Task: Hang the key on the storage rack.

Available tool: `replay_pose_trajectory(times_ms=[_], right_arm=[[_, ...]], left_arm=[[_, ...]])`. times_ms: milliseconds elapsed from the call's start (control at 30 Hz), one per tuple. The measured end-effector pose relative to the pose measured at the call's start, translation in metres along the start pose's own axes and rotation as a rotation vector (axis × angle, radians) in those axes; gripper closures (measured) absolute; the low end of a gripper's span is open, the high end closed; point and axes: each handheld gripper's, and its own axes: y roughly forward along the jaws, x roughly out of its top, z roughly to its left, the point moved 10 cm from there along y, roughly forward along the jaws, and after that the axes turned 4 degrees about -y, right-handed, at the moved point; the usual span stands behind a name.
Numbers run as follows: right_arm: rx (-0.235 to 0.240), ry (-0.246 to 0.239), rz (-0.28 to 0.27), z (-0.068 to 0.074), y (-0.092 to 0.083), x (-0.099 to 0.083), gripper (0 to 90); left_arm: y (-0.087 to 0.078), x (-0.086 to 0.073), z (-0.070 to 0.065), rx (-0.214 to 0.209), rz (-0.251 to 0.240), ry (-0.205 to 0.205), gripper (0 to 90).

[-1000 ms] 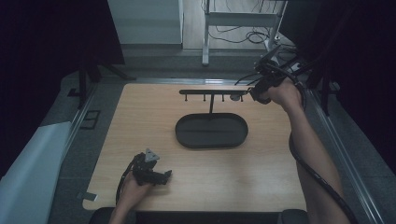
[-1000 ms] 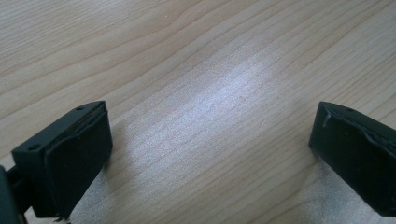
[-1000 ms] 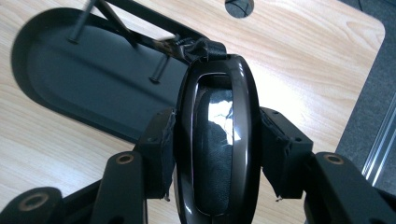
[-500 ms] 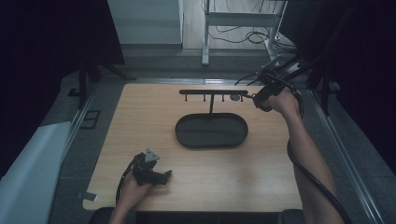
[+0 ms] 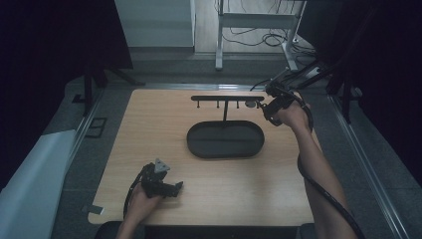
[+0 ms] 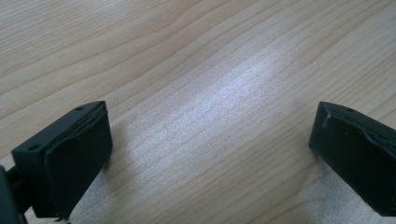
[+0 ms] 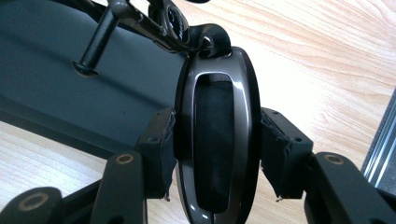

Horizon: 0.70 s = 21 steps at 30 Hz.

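Right gripper (image 5: pixel 264 107) has dropped lower and nearer the stand's bar since the earlier frames, left one staying put. Dark oval object (image 7: pixel 217 140), glossy rim, matte black centre, looking like a key fob or watch-type piece, is sitting clamped between the right gripper's (image 7: pixel 217 154) two pads, one pad pressing each long side. Its top end is meeting a ring and hook hardware (image 7: pixel 175 21) by the bar's peg (image 7: pixel 95 42); whether it is hanging on the peg, cannot tell. In the high view the object is too small to make out at the bar's right end. Black stand (image 5: pixel 226 98) is rising on a post from the dark oval tray (image 5: pixel 199 144) at table centre. Left gripper (image 5: pixel 166 188) is resting on the wooden table (image 5: pixel 149 129) at the near left, hand wrapped around it, well apart from the tray. Left gripper (image 6: pixel 210 154) jaws are standing spread wide, only bare wood grain between them.
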Motion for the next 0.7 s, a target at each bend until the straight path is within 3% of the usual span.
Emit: replay_pose_trajectory(times_ms=[700], right_arm=[[0.008,-0.018,-0.015,0.017,0.037,-0.004,50.3]], left_arm=[[0.000,0.000,0.000,0.003,-0.004,0.000,0.0]])
